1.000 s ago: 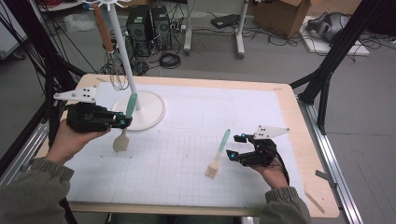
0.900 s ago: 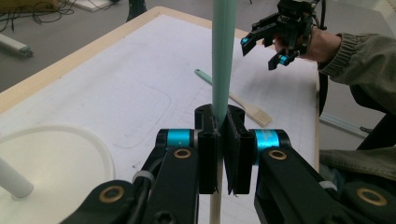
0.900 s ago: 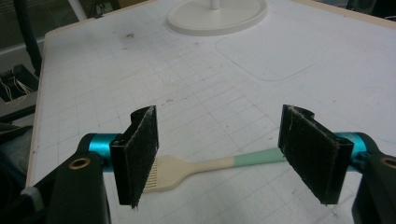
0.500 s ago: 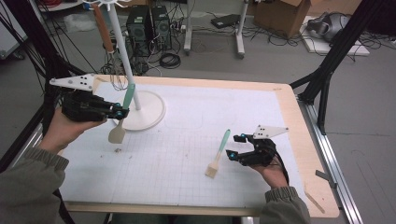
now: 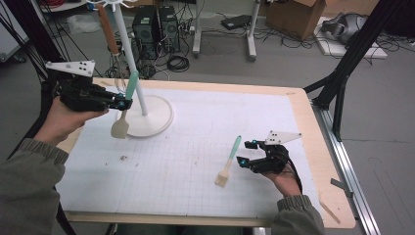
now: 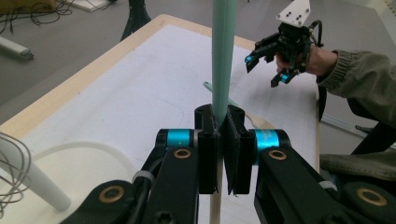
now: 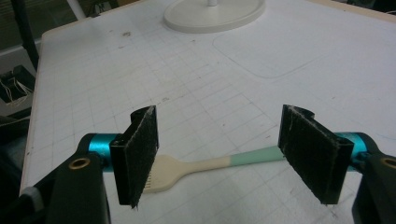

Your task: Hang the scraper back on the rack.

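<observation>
Nearest the person, at about five o'clock on the white gridded surface (image 5: 186, 161), the right tool (image 5: 248, 152) rested with its jaws spread wide and gripping nothing. A cream slotted spatula with a mint-green handle (image 5: 229, 162) lay flat on the surface just to its nine o'clock. Farther off, near ten o'clock, the left tool (image 5: 125, 104) was clamped on a second mint-handled cream spatula (image 5: 123, 115), held upright with its blade down, clear of the surface, beside the white round-based stand (image 5: 151, 117).
</observation>
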The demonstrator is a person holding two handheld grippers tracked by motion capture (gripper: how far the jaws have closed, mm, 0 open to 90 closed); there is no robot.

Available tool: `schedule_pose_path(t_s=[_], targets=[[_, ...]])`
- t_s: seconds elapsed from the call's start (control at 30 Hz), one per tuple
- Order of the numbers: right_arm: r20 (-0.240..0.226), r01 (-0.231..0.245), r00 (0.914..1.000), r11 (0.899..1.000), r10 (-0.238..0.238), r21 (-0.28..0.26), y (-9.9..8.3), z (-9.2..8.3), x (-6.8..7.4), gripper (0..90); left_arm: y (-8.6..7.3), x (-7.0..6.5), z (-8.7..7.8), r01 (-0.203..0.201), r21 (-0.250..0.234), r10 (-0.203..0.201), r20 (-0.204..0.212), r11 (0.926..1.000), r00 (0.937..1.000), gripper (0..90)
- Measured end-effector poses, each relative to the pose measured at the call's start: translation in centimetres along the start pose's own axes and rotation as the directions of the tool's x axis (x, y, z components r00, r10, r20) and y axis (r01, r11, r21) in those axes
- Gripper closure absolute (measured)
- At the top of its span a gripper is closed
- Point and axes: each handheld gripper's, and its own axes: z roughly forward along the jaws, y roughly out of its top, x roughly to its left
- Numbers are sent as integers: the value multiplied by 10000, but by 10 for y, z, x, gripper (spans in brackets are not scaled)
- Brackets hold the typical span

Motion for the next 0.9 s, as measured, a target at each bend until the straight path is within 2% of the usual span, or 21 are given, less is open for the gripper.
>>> schedule_pose_path(t_s=[0.4, 0.6, 0.9], targets=[[91, -123, 9999, 9999, 124, -60, -1, -2, -3, 280, 13, 17, -7, 138, -173, -138, -3, 9998, 9999, 844], [95, -112, 9999, 9999, 113, -7, -1, -1, -3, 281, 22, 22, -11, 124, -225, -124, 7, 9997, 9999, 843], [154, -213, 9997, 9997, 214, -92, -2, -2, -5, 281, 33, 33, -21, 276, -440, -283, -160, 9986, 9995, 844]])
